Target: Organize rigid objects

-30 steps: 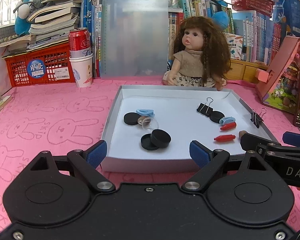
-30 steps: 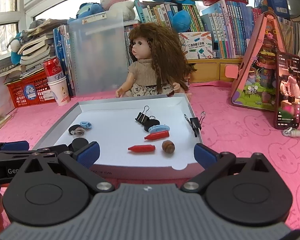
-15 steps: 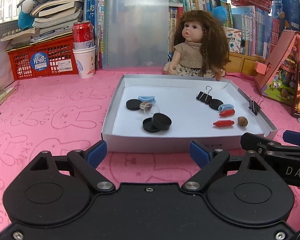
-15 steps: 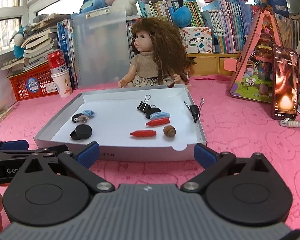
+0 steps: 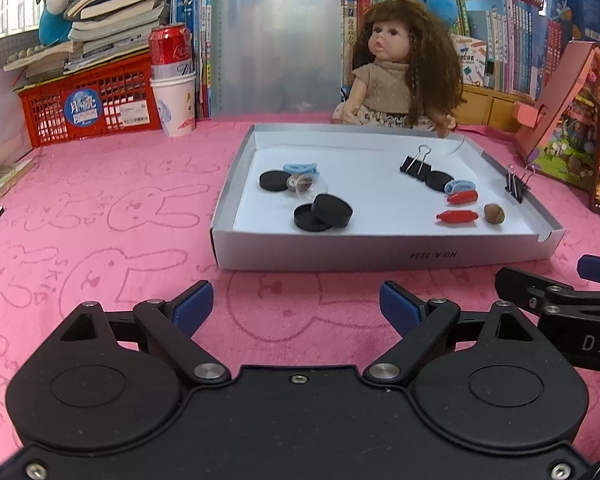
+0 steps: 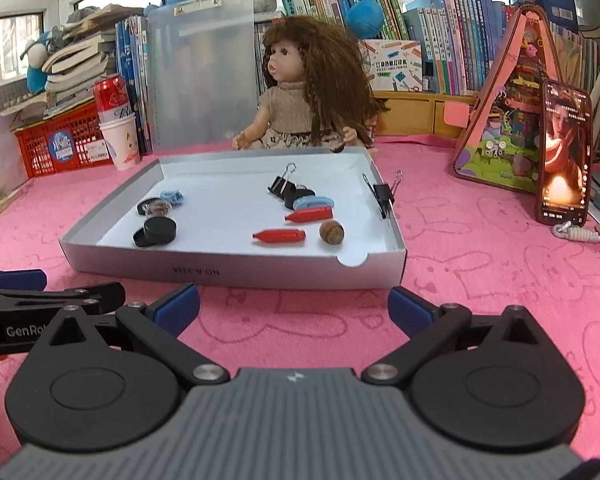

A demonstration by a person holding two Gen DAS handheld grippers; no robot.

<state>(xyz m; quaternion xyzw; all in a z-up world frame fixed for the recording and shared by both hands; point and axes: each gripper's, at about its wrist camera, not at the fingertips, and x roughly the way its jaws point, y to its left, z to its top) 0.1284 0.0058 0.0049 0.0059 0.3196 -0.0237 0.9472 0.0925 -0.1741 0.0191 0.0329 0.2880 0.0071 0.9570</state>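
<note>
A shallow grey box lid (image 5: 380, 254) (image 6: 228, 270) lies on the pink cloth. In it are black discs (image 5: 324, 213) (image 6: 156, 232), a clear dome (image 5: 302, 184), blue clips (image 5: 300, 168) (image 6: 314, 202), two red pieces (image 5: 458, 215) (image 6: 280, 235), a brown nut (image 5: 494, 213) (image 6: 332, 232) and black binder clips (image 5: 414, 166) (image 6: 280, 184); another binder clip (image 5: 516, 188) (image 6: 382, 196) sits on its right wall. My left gripper (image 5: 296, 308) is open and empty, in front of the lid. My right gripper (image 6: 294, 306) is open and empty, also in front of it.
A doll (image 5: 400, 76) (image 6: 304, 92) sits behind the lid. A red basket (image 5: 88, 108), a can on a paper cup (image 5: 172, 80), a clipboard (image 5: 276, 36) and books line the back. A pink toy house (image 6: 508, 120) and a phone (image 6: 564, 156) stand at right.
Both grippers have pulled back from the lid toward the near side; the lid now sits farther away in both views. The objects in the lid have not moved.
</note>
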